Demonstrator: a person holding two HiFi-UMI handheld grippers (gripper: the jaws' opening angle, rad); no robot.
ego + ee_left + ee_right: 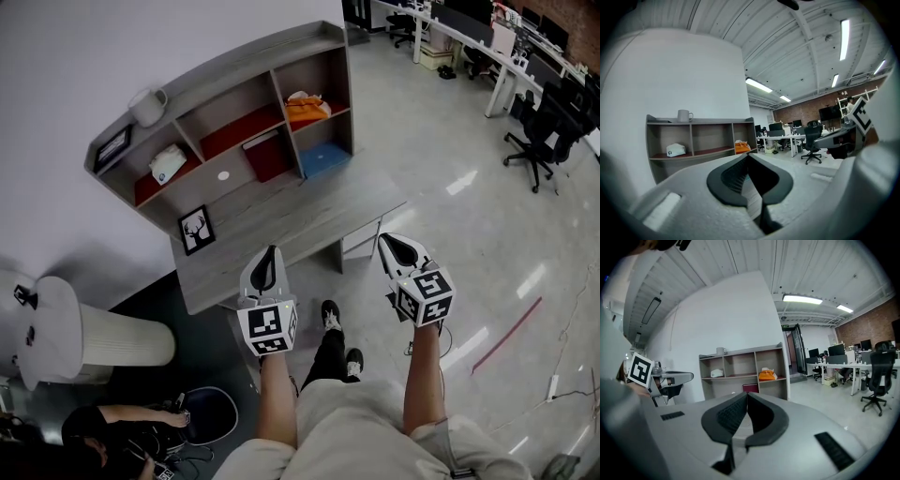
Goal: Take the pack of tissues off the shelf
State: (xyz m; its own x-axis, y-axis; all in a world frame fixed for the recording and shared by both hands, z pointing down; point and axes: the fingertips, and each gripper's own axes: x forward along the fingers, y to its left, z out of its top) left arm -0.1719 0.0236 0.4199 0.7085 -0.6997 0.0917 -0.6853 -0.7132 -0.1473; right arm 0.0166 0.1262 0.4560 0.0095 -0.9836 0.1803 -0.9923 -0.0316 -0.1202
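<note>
Head view shows both grippers held out in front of the person, well short of the desk (281,234) and the shelf (234,103) that stands on it. The left gripper (270,253) has its jaws clenched tip to tip with nothing between them, and its own view confirms the pads meeting. The right gripper (392,242) is clenched and empty as well.

The white pack of tissues (167,161) lies ahead of the left gripper and off to its left, on the red-lined board of the shelf's left-hand compartment. From the right gripper it sits further left again, well apart. A mug (148,105) stands on the shelf top above the pack. An orange bag (307,108) fills the compartment ahead of the right gripper, and a deer picture (196,230) leans on the desk below the pack, just ahead and left of the left gripper.

This looks like the approach, with the pack untouched and neither gripper near it. The left gripper seems better placed for the reach. It would need to travel forward and leftward into that compartment. Its jaws would have to part wide enough to span the pack before closing on it. The entry must stay under the shelf top and clear of the divider on the pack's right. The soft pack will likely give under the pads, so a gentle squeeze should do.
</note>
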